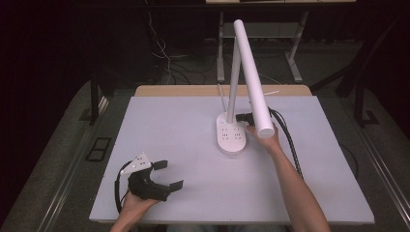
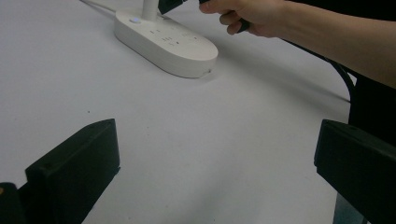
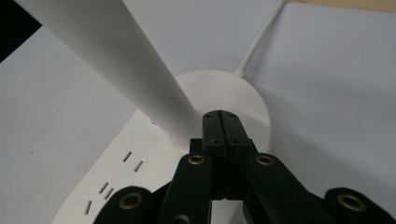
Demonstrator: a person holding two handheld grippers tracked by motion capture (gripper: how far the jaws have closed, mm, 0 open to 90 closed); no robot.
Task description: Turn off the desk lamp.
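A: Start nearest the person. What is the left gripper (image 1: 164,175) doing?

B: Resting low at the near left of the table (image 1: 159,121), jaws spread wide with nothing between them. In the left gripper view the two black jaws stand far apart over bare white tabletop. I'd judge it is parked there to stay out of the way, since it sits well apart from everything else.

A: And farther in?

B: The lamp (image 1: 249,72) stands near the middle of the table on a flat white oval base (image 1: 231,137) that has socket slots in its top (so it doubles as a power strip). A slim post rises from the far end of the base, and the long white tube head slants down toward the person.

A: Where is the right gripper (image 3: 220,122)?

B: Right at the foot of that post. In the right gripper view its jaws are pressed together, tips just above the base beside the post, and I see nothing caught between them. Closed tips make a narrow point, which suits pressing or nudging rather than grasping; that is my guess.

A: Anything behind?

B: A white cord (image 3: 259,42) leaves the far end of the base toward the table's back edge.
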